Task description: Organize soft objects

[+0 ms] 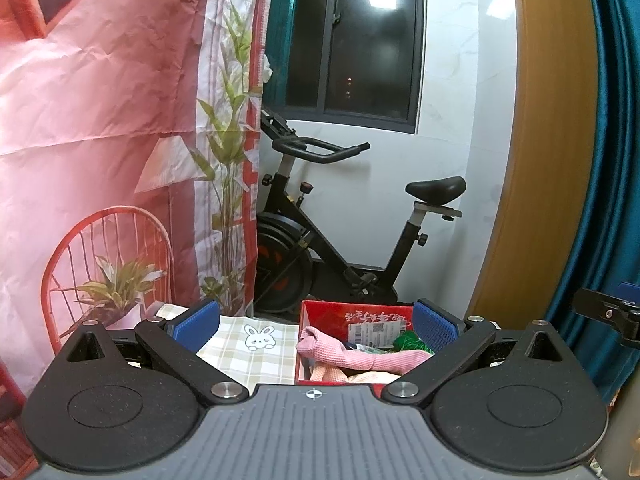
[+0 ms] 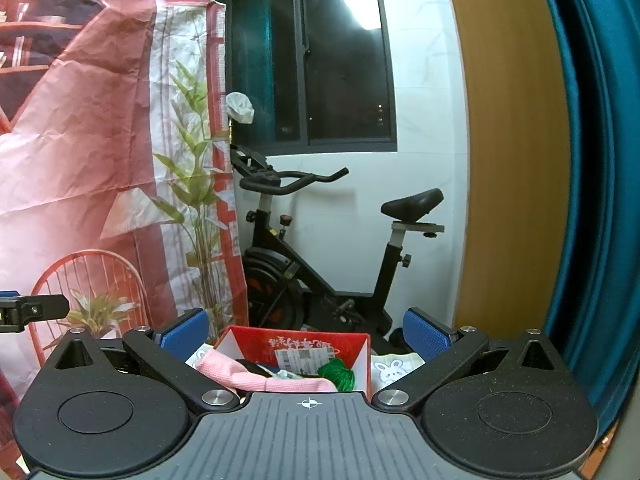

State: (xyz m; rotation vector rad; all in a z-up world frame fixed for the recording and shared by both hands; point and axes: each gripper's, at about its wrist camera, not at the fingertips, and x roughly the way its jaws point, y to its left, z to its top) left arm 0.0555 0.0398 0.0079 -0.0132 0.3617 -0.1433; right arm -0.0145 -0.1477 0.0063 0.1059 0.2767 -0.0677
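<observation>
left wrist view: the left hand-held gripper (image 1: 316,326) is spread wide and empty above a red box (image 1: 320,312) on the checked counter (image 1: 256,352). a pink cloth (image 1: 360,356) drapes over its contents; likely light and limp, best pinched at a raised fold.

right wrist view: the right hand-held gripper (image 2: 306,330) also gapes, holding nothing, over the box with its green yarn ball (image 2: 338,374), probably squashy.

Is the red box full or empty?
It has things in it. The red box is open on top, with a pink cloth and green yarn inside. How deep they go, cannot tell.
</observation>
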